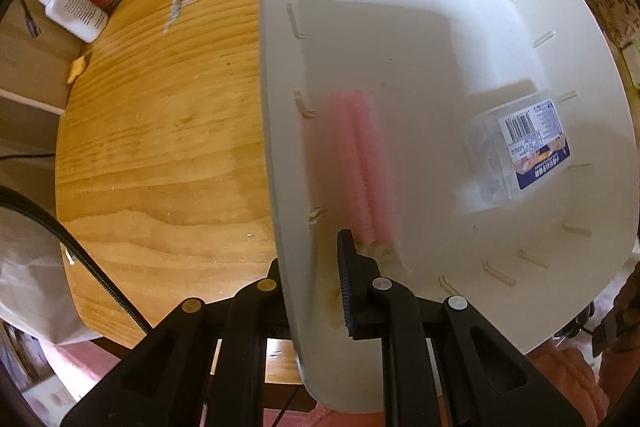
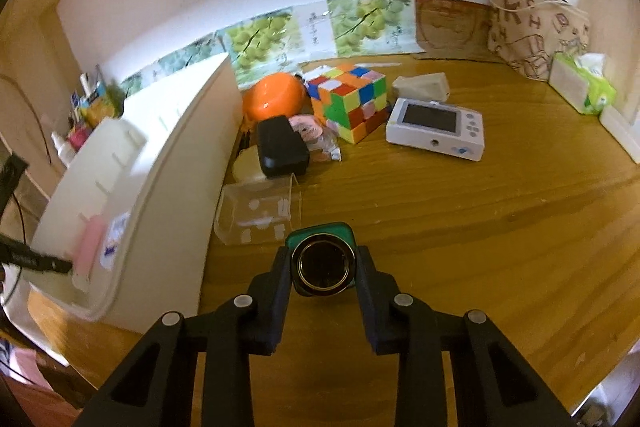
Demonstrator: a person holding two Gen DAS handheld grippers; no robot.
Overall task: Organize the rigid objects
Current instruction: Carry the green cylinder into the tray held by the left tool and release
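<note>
In right gripper (image 2: 323,267), green-based, gold-rimmed round object (image 2: 323,265)

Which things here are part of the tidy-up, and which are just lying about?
Job:
white bin, held by left hand-held gripper
pink item and clear box in the bin
round green item in right hand-held gripper
cube, black case, white device

Lying about:
tissue pack
white bottle

Both tongs, left (image 1: 320,279) and right (image 2: 323,267), are matte black plastic with round metal rivets.
</note>
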